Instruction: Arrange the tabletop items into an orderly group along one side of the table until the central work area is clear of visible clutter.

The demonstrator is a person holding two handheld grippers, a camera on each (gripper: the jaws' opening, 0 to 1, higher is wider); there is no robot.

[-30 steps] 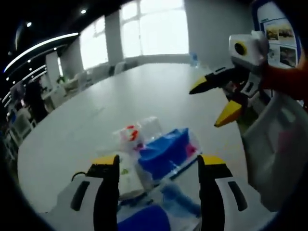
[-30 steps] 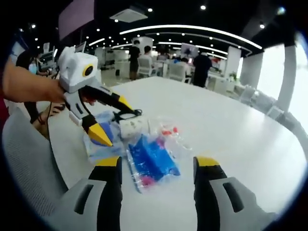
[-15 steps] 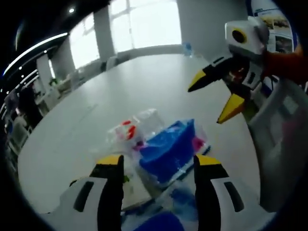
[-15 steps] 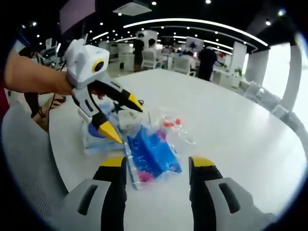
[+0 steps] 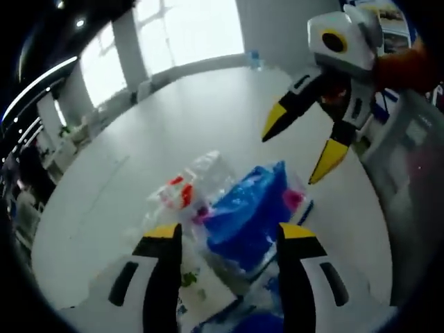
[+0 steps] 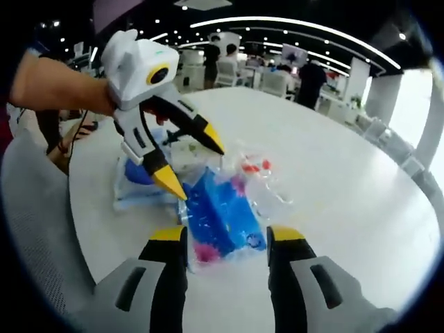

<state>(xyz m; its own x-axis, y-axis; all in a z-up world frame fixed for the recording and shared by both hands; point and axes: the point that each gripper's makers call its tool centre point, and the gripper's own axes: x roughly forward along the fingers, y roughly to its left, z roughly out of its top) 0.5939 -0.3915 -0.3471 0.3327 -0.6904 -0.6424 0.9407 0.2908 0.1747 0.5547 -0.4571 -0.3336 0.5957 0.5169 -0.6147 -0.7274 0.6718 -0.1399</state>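
Both tongs, left tongs (image 5: 220, 236) and right tongs (image 6: 220, 236), are spread above a crinkled clear bag (image 6: 220, 218) of blue pieces on the white tabletop (image 6: 347, 187).

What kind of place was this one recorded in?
Most likely a large open-plan office or lab. The items lie on a big white table, people stand among desks and chairs in the background, curved ceiling light strips run overhead, and large windows line one wall.

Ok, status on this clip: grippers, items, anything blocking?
Left gripper open, hovering above pile. Right gripper open, empty. Clear plastic bag of blue pieces lies between right's jaws, beside clear bag with red bits. No obstruction on white table.
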